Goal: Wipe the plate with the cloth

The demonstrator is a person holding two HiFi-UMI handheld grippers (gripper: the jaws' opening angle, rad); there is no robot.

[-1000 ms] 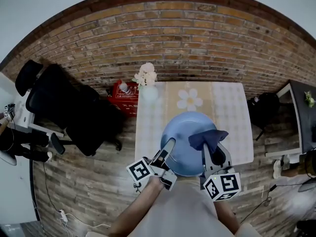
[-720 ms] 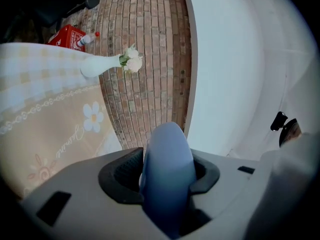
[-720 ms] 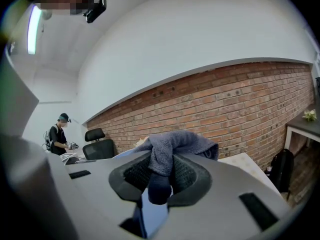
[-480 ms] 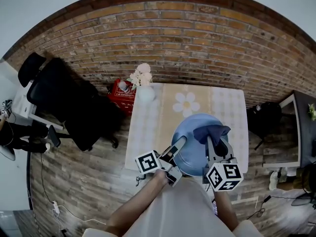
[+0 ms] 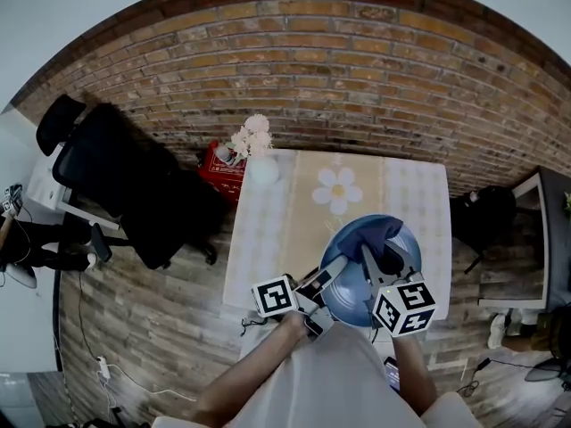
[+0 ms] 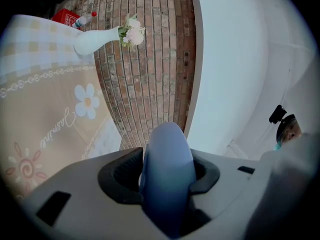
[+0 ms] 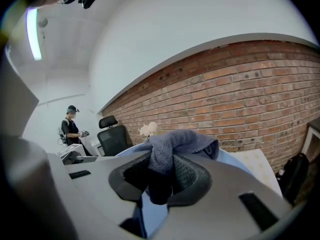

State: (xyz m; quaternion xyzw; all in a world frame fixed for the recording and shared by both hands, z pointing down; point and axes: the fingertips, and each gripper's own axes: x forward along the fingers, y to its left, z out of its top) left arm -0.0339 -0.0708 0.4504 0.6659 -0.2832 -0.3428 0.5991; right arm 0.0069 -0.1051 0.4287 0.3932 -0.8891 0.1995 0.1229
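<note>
A round blue plate [image 5: 352, 283] hangs tilted over the table's near right corner. My left gripper [image 5: 335, 269] is shut on the plate's left rim [image 6: 167, 169], which fills the gap between its jaws in the left gripper view. My right gripper [image 5: 372, 255] is shut on a dark blue cloth [image 5: 378, 231] that lies against the plate's far upper part. In the right gripper view the cloth [image 7: 176, 145] bunches out of the jaws, with the plate [image 7: 234, 163] just behind it.
The table [image 5: 285, 212] wears a beige checked cover with a daisy print [image 5: 337, 188]. A white vase of flowers [image 5: 260, 161] stands at its far left corner. A red crate [image 5: 218, 162] and a black office chair [image 5: 116, 176] are left of the table. A person [image 7: 71, 128] stands far off.
Both grippers, the plate and the cloth have drawn nearer to me and to the right in the head view. The cloth now lies closer against the plate's upper part.
</note>
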